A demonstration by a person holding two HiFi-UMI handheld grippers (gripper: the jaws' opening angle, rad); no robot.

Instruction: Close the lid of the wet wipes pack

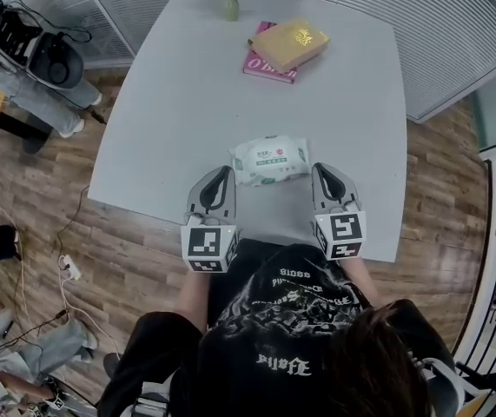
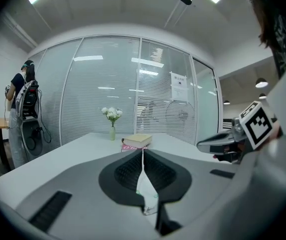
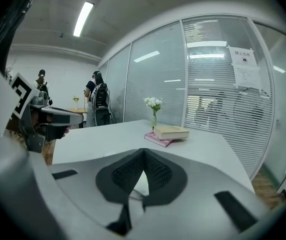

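A white wet wipes pack with green print lies flat, label up, near the grey table's front edge.

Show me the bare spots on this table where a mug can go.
Widest: the left half of the table, from the vase down to the left gripper. Also the middle band between the books and the wet wipes pack. Crowded: the near edge, where the right gripper and left one flank the pack.
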